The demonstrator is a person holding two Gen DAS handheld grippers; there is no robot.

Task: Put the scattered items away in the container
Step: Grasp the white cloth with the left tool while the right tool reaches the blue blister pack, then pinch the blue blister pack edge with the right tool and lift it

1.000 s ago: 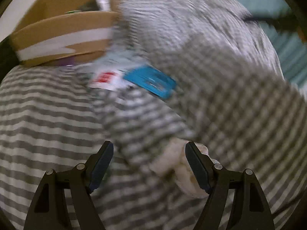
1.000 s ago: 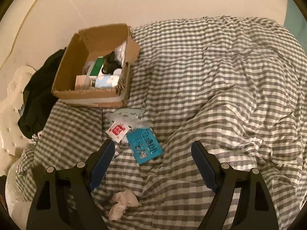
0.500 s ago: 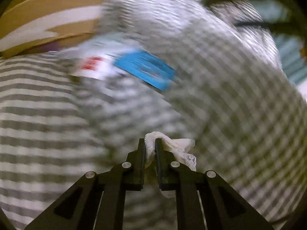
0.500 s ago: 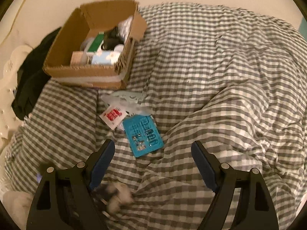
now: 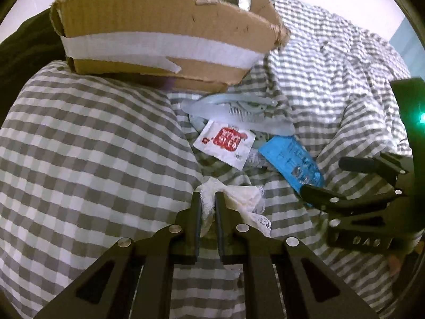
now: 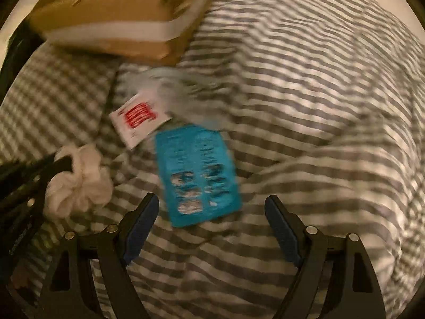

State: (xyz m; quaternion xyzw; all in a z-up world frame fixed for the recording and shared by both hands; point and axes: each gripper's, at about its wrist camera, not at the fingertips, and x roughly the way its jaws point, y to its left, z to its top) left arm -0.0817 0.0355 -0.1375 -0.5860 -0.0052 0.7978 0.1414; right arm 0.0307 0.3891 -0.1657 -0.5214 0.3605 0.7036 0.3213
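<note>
My left gripper (image 5: 206, 199) is shut on a cream lace cloth (image 5: 239, 199), held above the checked bedding; the cloth also shows in the right wrist view (image 6: 79, 183). The cardboard box (image 5: 159, 34) with white tape stands ahead. Below it lie a pale blue comb set (image 5: 239, 109), a white sachet with red print (image 5: 225, 143) and a blue packet (image 5: 292, 159). My right gripper (image 6: 212, 215) is open, low over the blue packet (image 6: 196, 175), with the sachet (image 6: 138, 117) and the box (image 6: 119, 21) beyond. It shows at the right of the left wrist view (image 5: 318, 178).
The grey and white checked duvet (image 5: 93, 146) is rumpled, with a raised fold at the right (image 6: 318, 133). A dark garment (image 5: 24, 45) lies left of the box. A wall stands behind the bed.
My left gripper closed on the lace cloth and lifted it toward the box. My right gripper moved down and forward, close over the blue packet.
</note>
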